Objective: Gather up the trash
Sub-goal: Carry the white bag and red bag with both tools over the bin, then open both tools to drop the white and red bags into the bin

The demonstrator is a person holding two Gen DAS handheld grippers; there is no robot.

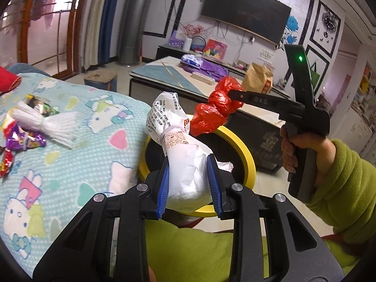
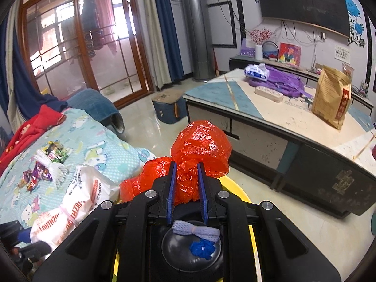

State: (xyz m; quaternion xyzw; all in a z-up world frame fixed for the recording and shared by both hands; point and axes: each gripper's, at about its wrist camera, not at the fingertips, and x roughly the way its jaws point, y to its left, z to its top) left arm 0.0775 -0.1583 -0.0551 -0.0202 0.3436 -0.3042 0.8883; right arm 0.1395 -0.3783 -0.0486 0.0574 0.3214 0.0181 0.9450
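My left gripper is shut on a crumpled white plastic bag with printed text, held over the yellow-rimmed black bin. My right gripper is shut on a crumpled red plastic bag; in the left wrist view the same red bag hangs from the right gripper above the bin's far side. Down in the bin lie a white foam net and a blue scrap. The white bag shows at the lower left of the right wrist view.
On the Hello Kitty blanket lie a white foam net and several snack wrappers. A low table stands beyond with a brown paper bag and purple cloth. A green sleeve holds the right gripper.
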